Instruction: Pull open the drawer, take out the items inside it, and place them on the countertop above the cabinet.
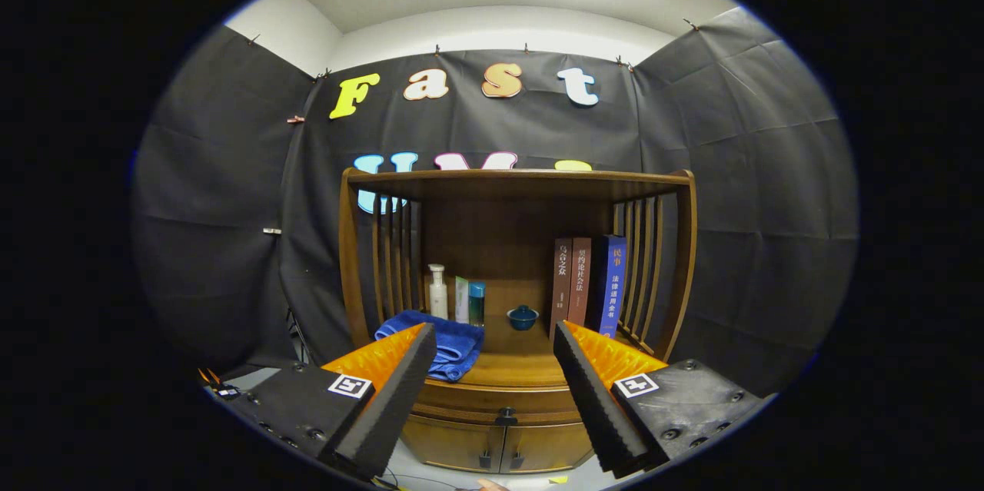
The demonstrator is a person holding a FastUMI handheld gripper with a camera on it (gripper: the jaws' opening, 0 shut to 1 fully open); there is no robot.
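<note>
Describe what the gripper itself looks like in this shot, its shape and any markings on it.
The gripper has two long wedge-shaped fingers with ribbed, sawtooth inner faces, standing apart. Each finger is mounted on a blocky black housing with visible screws, and each housing carries a small square black-and-white marker tag. No cables are clearly attached to it, and no sleeve is visible.

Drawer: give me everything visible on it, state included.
The drawer is a wide, shallow wooden front, warm brown like the rest of the cabinet, with a curved face. It sits just under the countertop and above two small doors. One dark knob is at its centre. It looks fully shut, flush with the cabinet, so its contents are hidden. Nothing touches it: the claw is open, its fingers spread either side in front, short of the knob.
</note>
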